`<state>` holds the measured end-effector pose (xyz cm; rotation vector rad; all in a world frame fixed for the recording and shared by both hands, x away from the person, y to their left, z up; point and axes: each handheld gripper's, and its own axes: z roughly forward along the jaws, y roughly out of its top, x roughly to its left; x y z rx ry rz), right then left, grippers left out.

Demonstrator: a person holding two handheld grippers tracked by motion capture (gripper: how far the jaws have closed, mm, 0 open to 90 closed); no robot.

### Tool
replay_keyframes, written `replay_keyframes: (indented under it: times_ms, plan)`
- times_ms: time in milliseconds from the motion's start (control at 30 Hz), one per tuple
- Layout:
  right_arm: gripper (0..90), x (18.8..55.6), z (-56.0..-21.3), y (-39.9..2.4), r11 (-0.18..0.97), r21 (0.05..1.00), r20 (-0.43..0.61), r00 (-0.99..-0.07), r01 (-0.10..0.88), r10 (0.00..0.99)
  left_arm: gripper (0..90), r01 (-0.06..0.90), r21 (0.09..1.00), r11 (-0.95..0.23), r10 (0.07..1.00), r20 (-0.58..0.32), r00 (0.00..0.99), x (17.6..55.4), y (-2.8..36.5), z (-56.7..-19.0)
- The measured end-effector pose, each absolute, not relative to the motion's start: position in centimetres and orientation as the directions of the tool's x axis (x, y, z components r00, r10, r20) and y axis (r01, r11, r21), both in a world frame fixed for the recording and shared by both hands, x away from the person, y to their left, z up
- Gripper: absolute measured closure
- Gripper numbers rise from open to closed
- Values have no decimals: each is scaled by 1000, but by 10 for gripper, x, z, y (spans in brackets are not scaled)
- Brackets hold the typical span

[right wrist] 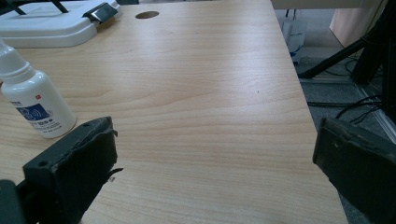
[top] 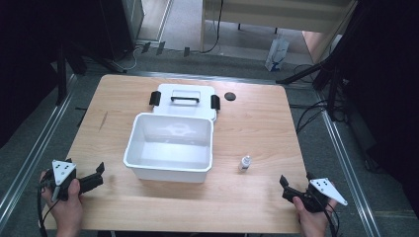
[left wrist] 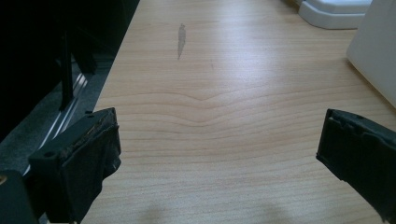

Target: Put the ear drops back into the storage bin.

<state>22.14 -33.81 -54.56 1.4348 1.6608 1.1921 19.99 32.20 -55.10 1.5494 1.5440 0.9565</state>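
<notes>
The right gripper [top: 292, 186] rests near the table's [top: 257, 133] near right corner with its jaws spread wide and nothing between them. Just ahead of it and a little to its left stands a small white bottle [top: 244, 163] (upright, with a blue-printed label), apart from the jaws and not touched. Beyond the bottle, farther to the left, sits an open white bin [top: 170, 146], and behind the bin lies its lid [top: 184, 100] with a black handle and black clips. A dark round spot [top: 230, 96] marks the table just right of the lid. The left gripper [top: 94, 177] lies at the near left corner, jaws also wide apart and empty, with the bin off to its right.
</notes>
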Motion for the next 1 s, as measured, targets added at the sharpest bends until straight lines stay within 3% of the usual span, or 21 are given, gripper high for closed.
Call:
replay_keyframes:
  times_ms: [333, 467, 700, 1000]
  plan:
    - [2, 223, -546, -339, -22, 912, 111, -192, 410, 975, 3, 459, 889, -9, 1000, 10, 1, 200, 322, -551]
    - [6, 222, -545, -333, 35, 914, 55, -210, 404, 976, 2, 461, 887, -9, 1000, 11, -2, 201, 322, -551]
    - [135, 221, -542, -331, 33, 906, 44, -171, 422, 984, 3, 470, 882, -15, 1000, 12, 10, 203, 321, -551]
    - [163, 226, -535, -328, 75, 888, 12, -186, 455, 982, 3, 471, 882, -16, 1000, 11, 13, 203, 321, -551]
